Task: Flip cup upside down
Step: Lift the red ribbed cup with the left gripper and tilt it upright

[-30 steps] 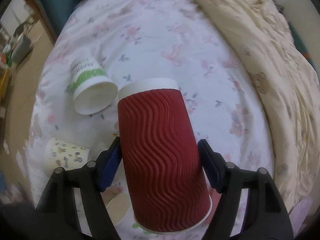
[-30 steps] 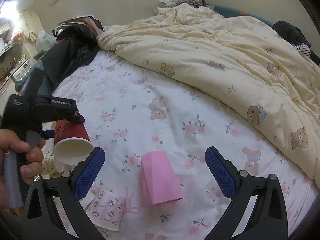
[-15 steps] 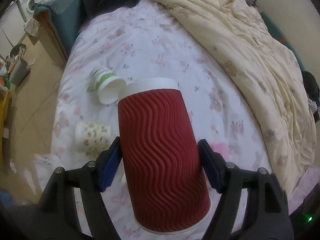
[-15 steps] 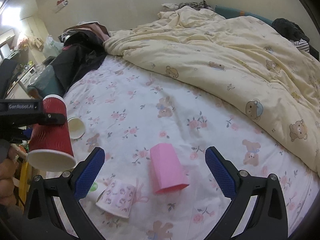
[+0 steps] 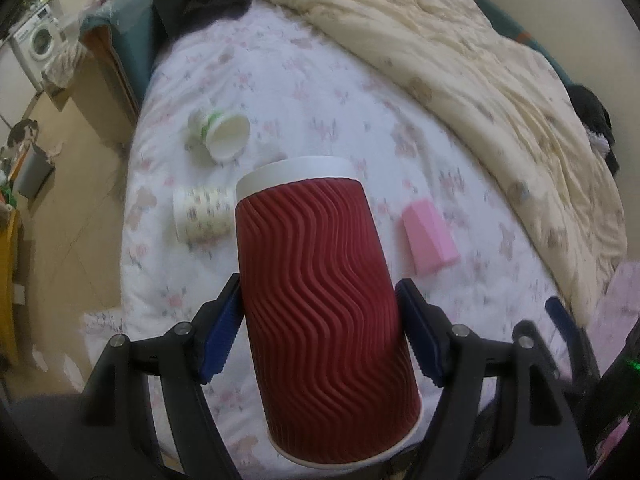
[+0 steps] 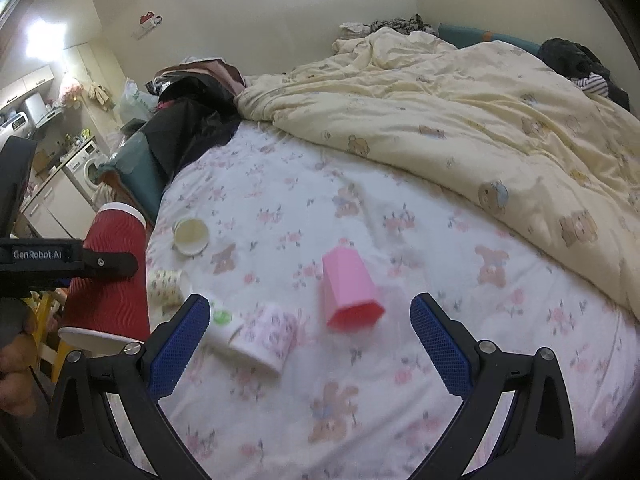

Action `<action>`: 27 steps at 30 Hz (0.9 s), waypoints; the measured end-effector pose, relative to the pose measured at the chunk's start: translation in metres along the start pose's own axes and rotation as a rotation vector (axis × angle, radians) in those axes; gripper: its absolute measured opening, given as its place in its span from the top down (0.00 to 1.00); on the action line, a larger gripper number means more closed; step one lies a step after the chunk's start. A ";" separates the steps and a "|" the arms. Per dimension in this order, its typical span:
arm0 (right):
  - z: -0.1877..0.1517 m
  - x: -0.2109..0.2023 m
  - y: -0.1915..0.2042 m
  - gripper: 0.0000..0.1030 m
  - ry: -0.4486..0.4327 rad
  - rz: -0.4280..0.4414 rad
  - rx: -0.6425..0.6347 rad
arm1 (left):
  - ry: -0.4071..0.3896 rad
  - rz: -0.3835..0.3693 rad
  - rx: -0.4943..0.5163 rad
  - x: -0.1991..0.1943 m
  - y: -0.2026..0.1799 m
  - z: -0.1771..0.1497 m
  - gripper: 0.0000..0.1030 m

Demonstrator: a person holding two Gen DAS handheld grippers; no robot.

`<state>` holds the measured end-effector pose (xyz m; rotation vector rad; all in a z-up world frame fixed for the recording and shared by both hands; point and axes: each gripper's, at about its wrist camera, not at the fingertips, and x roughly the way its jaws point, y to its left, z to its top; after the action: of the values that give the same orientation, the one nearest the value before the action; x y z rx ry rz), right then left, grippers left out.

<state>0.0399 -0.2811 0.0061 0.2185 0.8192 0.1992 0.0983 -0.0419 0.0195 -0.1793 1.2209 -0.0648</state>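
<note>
In your left wrist view, your left hand-held gripper (image 5: 320, 330) is clamped on the red ribbed cup (image 5: 320, 300), its blue pads (image 5: 222, 334) pressing the cup's sides about midway along. The cup's narrow white-banded base points away from the camera and its wide rim lies nearest the lens, held in the air above the floral bed sheet (image 5: 300, 88). On the sheet beyond it lie a green-striped white cup (image 5: 222, 134) on its side with its mouth toward you, a patterned paper cup (image 5: 202, 214) just left of the red one, and a pink cup (image 5: 428, 234) to the right. A cream quilt (image 5: 460, 64) covers the far side.

In your right wrist view, your right hand-held gripper (image 6: 310, 330) hangs with fingers wide apart, holding nothing, over the sheet. The pink cup (image 6: 348, 290) lies tipped between the fingers, with a floral-print cup (image 6: 266, 338) on its side beside it. At the left edge, the red cup (image 6: 110, 276) is mouth down in the other gripper.
</note>
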 end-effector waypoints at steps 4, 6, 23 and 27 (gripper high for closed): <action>-0.015 -0.007 -0.003 0.01 0.022 0.002 0.030 | 0.064 -0.011 -0.008 0.018 0.004 -0.025 0.31; -0.019 -0.009 -0.005 0.01 0.024 -0.002 0.041 | 0.101 -0.013 -0.007 0.030 0.004 -0.038 0.31; -0.029 -0.013 -0.027 0.01 0.051 -0.035 0.091 | 0.307 0.061 0.075 0.116 -0.009 -0.081 0.30; -0.029 -0.008 -0.023 0.01 0.060 -0.031 0.083 | 0.337 0.067 0.094 0.127 -0.008 -0.084 0.30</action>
<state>0.0148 -0.3021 -0.0138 0.2791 0.8903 0.1434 0.0634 -0.0773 -0.1246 -0.0449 1.5559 -0.0967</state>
